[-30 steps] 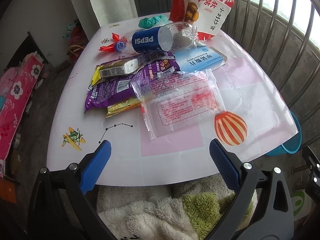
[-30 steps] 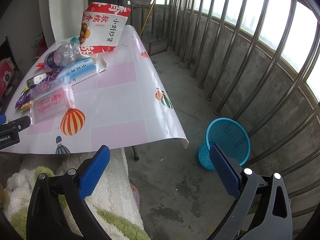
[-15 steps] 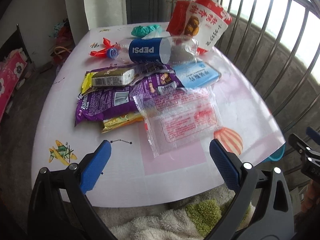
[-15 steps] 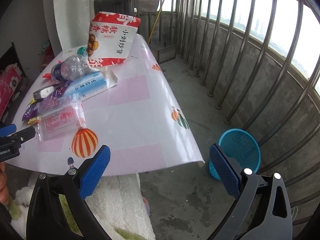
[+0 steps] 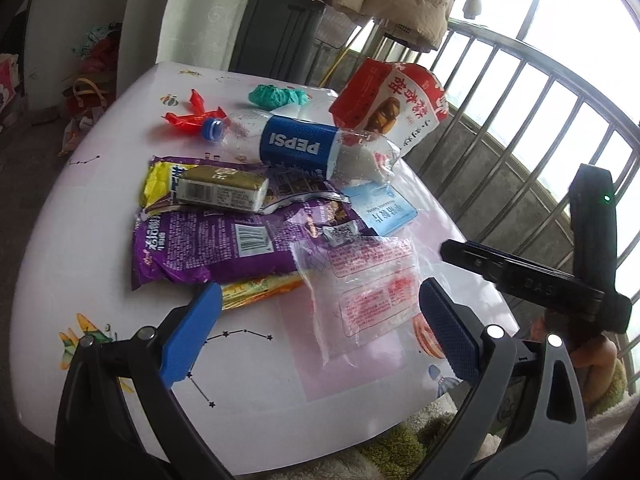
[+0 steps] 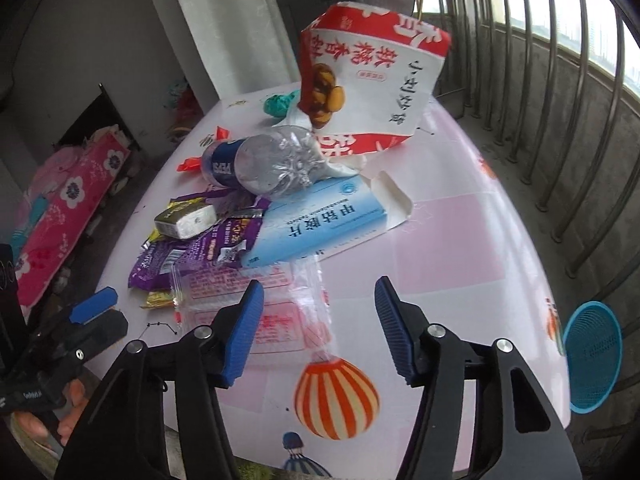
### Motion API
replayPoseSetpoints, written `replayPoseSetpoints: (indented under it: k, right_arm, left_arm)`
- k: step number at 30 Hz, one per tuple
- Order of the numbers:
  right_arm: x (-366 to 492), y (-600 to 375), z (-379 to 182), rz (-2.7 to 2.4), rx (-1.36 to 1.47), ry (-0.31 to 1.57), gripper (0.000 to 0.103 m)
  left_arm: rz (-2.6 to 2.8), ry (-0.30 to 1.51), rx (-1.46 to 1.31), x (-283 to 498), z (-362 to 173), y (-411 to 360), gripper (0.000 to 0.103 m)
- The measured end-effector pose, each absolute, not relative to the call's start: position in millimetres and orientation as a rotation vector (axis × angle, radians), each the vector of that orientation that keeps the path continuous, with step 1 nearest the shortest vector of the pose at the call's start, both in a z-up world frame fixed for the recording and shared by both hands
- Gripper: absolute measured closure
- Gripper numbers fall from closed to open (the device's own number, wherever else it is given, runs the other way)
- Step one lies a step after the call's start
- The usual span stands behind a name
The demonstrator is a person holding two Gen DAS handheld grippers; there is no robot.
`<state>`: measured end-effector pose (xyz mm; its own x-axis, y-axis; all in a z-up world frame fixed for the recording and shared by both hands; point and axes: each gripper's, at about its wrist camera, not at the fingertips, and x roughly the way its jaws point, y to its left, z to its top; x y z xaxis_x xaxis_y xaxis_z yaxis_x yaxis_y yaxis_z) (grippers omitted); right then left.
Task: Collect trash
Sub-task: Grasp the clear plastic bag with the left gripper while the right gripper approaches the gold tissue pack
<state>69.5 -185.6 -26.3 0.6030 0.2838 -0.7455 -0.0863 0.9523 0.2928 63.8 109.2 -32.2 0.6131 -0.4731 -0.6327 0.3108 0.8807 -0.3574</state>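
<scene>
Both grippers hang over the near edge of the white table with pink squares and balloon prints [image 6: 460,216], and the litter pile sits dead ahead. The right gripper [image 6: 318,328], blue pads spread wide and holding nothing, hovers directly above the clear plastic bag with red printed panels [image 6: 260,312], which lies flat at the front of the heap, its long axis running away from the fingers toward the pile. The left gripper [image 5: 316,340] is also splayed open and empty, with that same clear bag [image 5: 360,288] just ahead between its pads; from these views I judge the right one nearer and better lined up for a pinch. Behind the bag lies a purple foil snack wrapper [image 5: 224,244] with a barcode, a light-blue and white flattened carton [image 6: 320,220] printed in Chinese, and a crushed clear bottle [image 5: 296,146] whose blue label reads PEPSI. A tall red-and-white snack bag [image 6: 372,76] with Chinese lettering stands at the back. The blue mesh waste basket [image 6: 592,356] waits on the floor off the table's right side, well apart from the pile.
</scene>
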Motion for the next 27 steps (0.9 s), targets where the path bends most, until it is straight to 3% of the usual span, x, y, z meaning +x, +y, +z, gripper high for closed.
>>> replayPoseSetpoints:
  k: [3, 5, 8, 17, 24, 27]
  right_arm:
    - [79.6, -178.2, -39.4, 0.253, 0.255, 0.953, 0.063]
    - [83.3, -175.9, -46.8, 0.265, 0.258, 0.984, 0.068]
    - [86.9, -176.1, -53.0, 0.278, 0.267, 1.011, 0.072]
    - [94.7, -183.4, -68.2, 0.294, 0.314, 1.061, 0.080]
    - [92.7, -193.1, -75.1, 0.296, 0.366, 1.070, 0.082]
    - [90.8, -196.9, -77.0, 0.287, 0.385, 1.065, 0.082]
  left_arm:
    - [-0.498, 0.807, -0.221, 66.0, -39.1, 102.5, 0.009]
    - [-0.520, 0.816, -0.217, 69.5, -44.0, 98.8, 0.027]
    - [-0.532, 0.853, -0.229, 78.7, -54.5, 94.9, 0.040]
    - [-0.589, 0.939, -0.359, 100.6, -79.4, 98.6, 0.070]
    - [-0.702, 0.855, -0.345, 88.3, -60.2, 89.6, 0.074]
    - [-0.672, 0.884, -0.299, 90.2, -66.8, 79.9, 0.084]
